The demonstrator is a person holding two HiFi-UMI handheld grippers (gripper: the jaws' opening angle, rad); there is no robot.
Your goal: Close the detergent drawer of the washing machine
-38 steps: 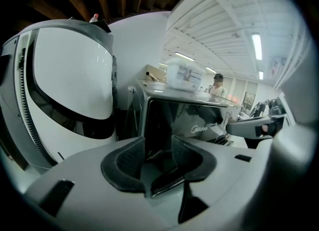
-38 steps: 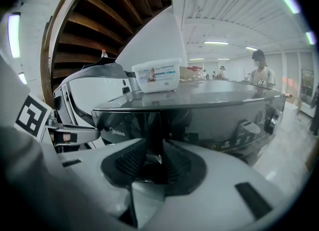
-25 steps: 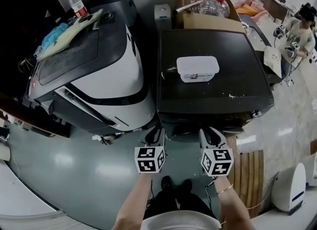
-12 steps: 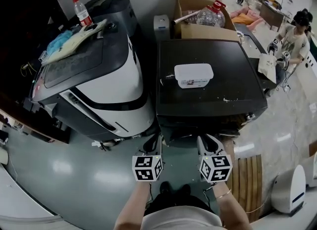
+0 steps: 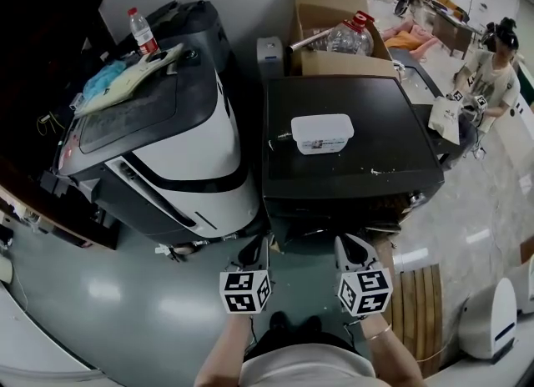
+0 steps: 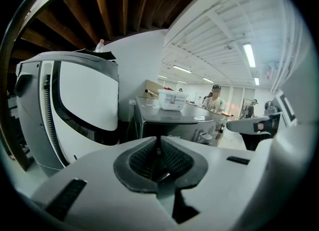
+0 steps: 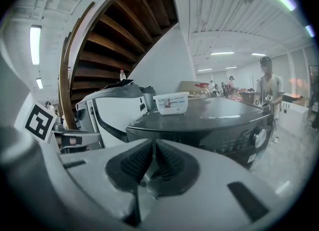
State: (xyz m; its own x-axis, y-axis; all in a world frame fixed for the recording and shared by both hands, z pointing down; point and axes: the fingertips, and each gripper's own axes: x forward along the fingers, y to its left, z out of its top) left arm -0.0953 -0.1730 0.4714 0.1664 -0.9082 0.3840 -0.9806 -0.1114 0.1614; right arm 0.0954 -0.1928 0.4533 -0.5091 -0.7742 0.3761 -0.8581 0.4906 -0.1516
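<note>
The washing machine (image 5: 350,156) stood at 12 o'clock, and both grippers hung just short of its front edge. The left gripper (image 5: 254,251) and right gripper (image 5: 354,248) had just been closing, their jaws clenched on nothing. The front panel ran flush, and I couldn't pick out the detergent drawer in it. Bare floor (image 5: 158,294) spread below, with a slatted wooden board (image 5: 415,298) at 3 o'clock.

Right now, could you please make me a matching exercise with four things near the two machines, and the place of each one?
Things
1. white tub
2. small water bottle
3. cardboard box
4. big clear jug

Places
a. inside the cardboard box
b. on top of the dark washing machine
c. on the white and grey machine
d. behind the dark washing machine

Pairs: 1-b, 2-c, 3-d, 4-a
</note>
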